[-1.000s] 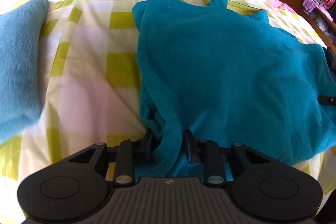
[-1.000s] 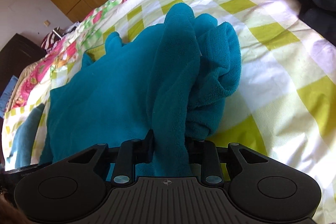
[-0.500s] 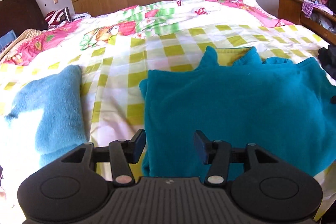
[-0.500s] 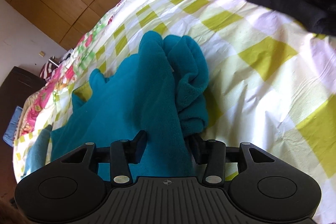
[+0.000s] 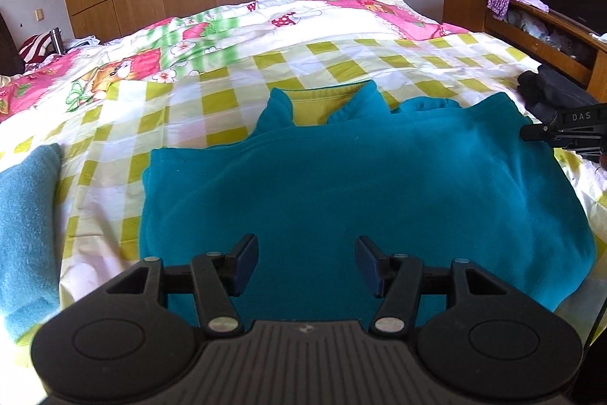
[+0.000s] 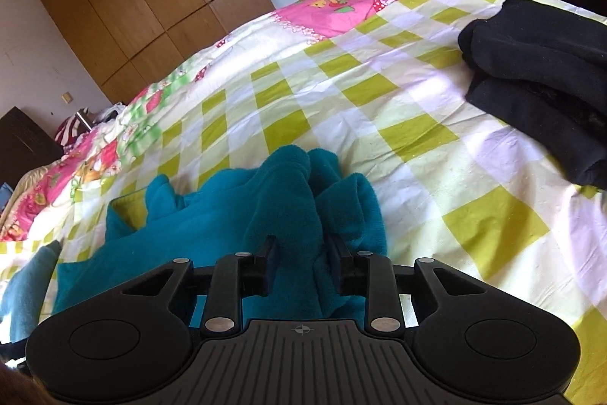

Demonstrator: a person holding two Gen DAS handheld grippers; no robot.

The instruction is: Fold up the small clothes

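A teal fleece garment (image 5: 341, 185) lies spread and folded over on the checked bedspread (image 5: 189, 116). My left gripper (image 5: 307, 249) hovers over its near edge; its jaws are opening and nothing is between them. In the right wrist view the garment's right end (image 6: 227, 222) rises in a bunched ridge. My right gripper (image 6: 302, 245) has that ridge between its pads, and the jaws are closing on it. The right gripper's tip (image 5: 561, 133) also shows at the right edge of the left wrist view, by the garment's far right corner.
A light blue folded cloth (image 5: 22, 222) lies to the garment's left. A pile of black clothes (image 6: 538, 78) sits on the bed to the right. A wooden shelf unit (image 5: 531, 25) flanks the bed's right side; wardrobe doors and a door stand behind.
My left gripper let go of the garment's edge, opened and pulled back and up; the garment now lies flat. My right gripper loosened, then tightened again on the ridge while tilting up.
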